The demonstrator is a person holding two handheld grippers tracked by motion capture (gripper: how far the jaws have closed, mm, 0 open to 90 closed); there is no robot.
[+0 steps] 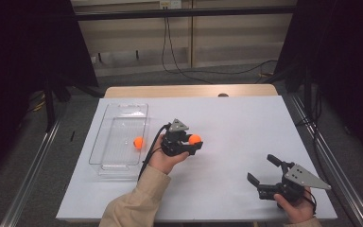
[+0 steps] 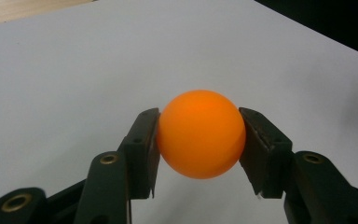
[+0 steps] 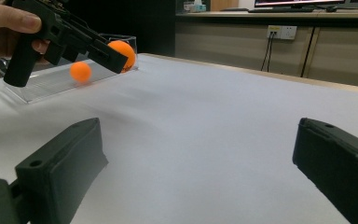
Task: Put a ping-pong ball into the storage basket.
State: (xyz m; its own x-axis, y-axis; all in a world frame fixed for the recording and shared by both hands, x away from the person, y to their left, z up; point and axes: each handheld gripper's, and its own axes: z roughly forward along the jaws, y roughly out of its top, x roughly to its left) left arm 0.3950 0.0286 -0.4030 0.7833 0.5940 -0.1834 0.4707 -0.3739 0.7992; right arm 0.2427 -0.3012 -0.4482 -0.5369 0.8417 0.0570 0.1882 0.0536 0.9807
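Note:
My left gripper (image 1: 193, 142) is shut on an orange ball (image 1: 194, 139), held a little above the white table top near its middle. In the left gripper view the ball (image 2: 201, 134) sits squeezed between both black pads (image 2: 145, 144). A second orange ball (image 1: 138, 142) lies inside a clear plastic tray (image 1: 118, 163) at the left. From the right gripper view the held ball (image 3: 122, 52) and the tray ball (image 3: 80, 71) show at the far left. My right gripper (image 1: 263, 168) rests open near the front right corner, nothing between its jaws.
The white sheet (image 1: 246, 123) covers the table, with a bare wooden strip (image 1: 189, 91) at the far edge. Metal rails (image 1: 28, 182) run along both sides. Cables (image 1: 179, 66) lie on the floor beyond.

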